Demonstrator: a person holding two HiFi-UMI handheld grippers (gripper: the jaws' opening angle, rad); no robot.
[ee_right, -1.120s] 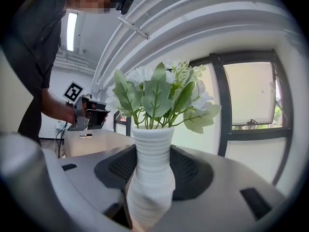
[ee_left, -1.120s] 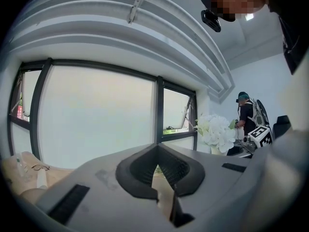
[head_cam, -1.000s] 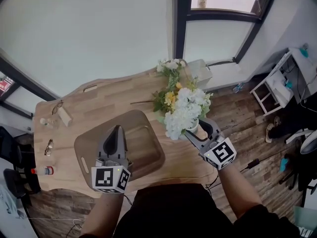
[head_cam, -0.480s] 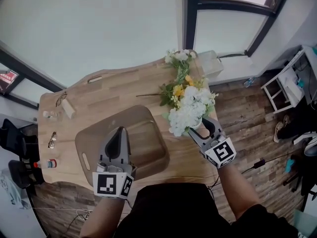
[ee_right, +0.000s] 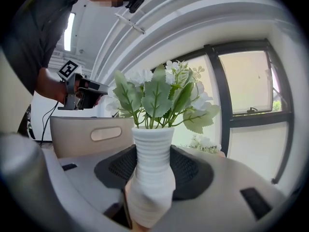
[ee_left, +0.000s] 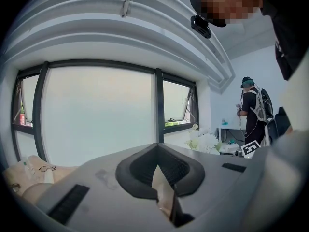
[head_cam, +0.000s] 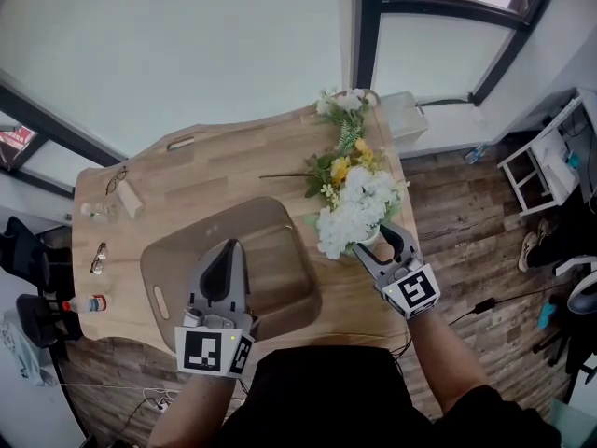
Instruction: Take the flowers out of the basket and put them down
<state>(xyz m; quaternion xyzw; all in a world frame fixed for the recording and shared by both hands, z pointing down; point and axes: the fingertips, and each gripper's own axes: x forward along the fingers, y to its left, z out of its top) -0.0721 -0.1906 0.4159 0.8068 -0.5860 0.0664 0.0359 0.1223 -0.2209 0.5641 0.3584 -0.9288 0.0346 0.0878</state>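
right gripper [head_cam: 381, 246] pinching a white ribbed vase [ee_right: 152, 163] at its waist, jaws pressed to either side. the vase's foot is cut off by the lower edge of the right gripper view. seen from the head, white flowers [head_cam: 353, 211] spill over the gripper's tips and hide nearly all of the vase, so whether it rests on the wooden table [head_cam: 215, 171] cannot be told. just to this gripper's left lies the shallow brown basket [head_cam: 280, 250], its slotted wall rising beside the vase. beyond the bouquet, loose yellow and white blooms [head_cam: 340, 164] lie on the table. left gripper [head_cam: 221, 267] hovers over the basket, jaws pressed together, with only a pale sliver, hard to make out, between them.
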